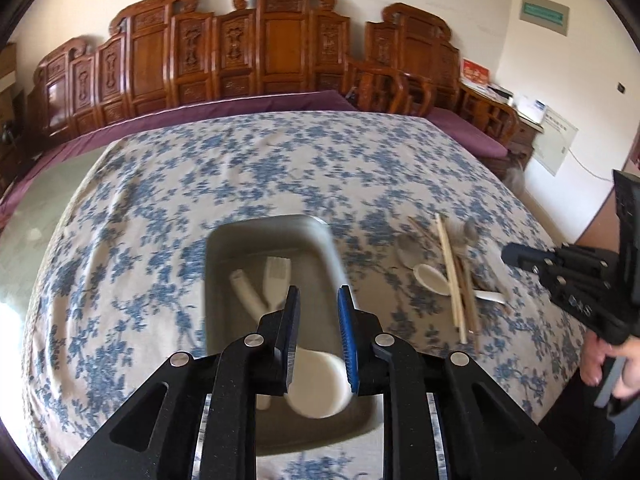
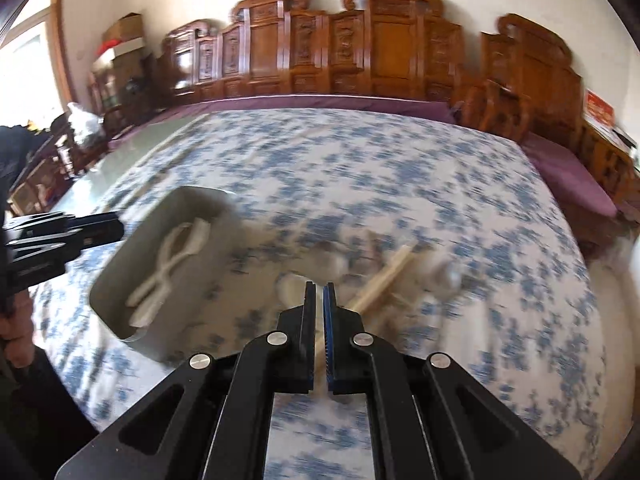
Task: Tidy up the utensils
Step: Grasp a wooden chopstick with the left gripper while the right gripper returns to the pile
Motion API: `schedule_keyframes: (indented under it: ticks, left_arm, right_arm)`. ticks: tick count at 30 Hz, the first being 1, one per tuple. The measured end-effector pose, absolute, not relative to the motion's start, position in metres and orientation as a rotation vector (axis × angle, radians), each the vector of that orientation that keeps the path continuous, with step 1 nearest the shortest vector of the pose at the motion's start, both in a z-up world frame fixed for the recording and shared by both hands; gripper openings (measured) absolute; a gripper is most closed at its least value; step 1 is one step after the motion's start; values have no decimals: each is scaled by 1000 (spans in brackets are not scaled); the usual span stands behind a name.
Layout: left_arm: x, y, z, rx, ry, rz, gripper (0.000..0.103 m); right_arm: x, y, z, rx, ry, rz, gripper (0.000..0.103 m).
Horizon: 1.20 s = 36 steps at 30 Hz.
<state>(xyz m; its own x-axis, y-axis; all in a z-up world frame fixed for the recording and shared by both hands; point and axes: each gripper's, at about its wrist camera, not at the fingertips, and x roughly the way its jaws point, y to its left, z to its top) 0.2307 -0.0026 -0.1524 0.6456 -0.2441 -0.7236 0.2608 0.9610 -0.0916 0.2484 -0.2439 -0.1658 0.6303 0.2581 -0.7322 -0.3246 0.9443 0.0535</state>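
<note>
Two white utensils point(image 2: 168, 264) show whole only from the right claw point(image 2: 319, 290), nearly clenched; left claw point(image 1: 319, 300) released.

The tablecloth point(image 1: 168, 184) is white with a scattered blue flower print. The tray point(image 1: 224, 248) on it is plain grey, and the fork point(image 1: 276, 280) and spoon point(image 1: 316, 384) inside it are white. Beside the tray lie pale tan wooden chopsticks point(image 1: 452, 272), another white spoon point(image 1: 432, 279) and a grey spoon point(image 1: 408, 246). The left gripper point(image 1: 319, 300) is black with 1 blue finger pad showing. The right gripper point(image 2: 319, 294) is black and blue too. The carved bench point(image 1: 256, 48) behind is reddish brown, with a purple cushion point(image 1: 472, 132).
</note>
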Motion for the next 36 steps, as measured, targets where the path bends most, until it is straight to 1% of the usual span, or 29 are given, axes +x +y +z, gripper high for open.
schedule_keyframes:
  ticks: [3,4,5,7,12,17,19,20,21,36]
  left_arm:
    - [226,-15,-151,32,814,-312,18]
    - [224,-20,-151,36,814,-321,18]
    - [223,-24,-151,39,812,-327,18]
    - [221,-32,-151,46,810,-341,19]
    - [218,-46,-157,45,822,-360,19]
    - [216,-59,-165,43,843,-378,19]
    - [216,-64,-169,33,853,-393,21]
    - [216,-67,-172,24,861,-403,24]
    - [216,-70,-174,18,866,-411,26]
    - [207,-123,-218,22,955,-523,26]
  right_arm:
    - [253,-261,-174,-85,830,294,5]
    - [255,-267,-178,-81,834,278,9]
    - [256,-269,-182,-73,837,271,16]
    - [258,-274,-190,-55,843,260,24]
    - [261,-280,-213,-24,879,258,24]
    - [259,-285,-220,-21,890,258,24]
    - [258,-290,-221,-24,891,247,24]
    - [258,-293,-222,-25,891,240,24]
    - [258,-297,-223,-30,891,230,24]
    - [254,-336,-229,-2,903,146,24]
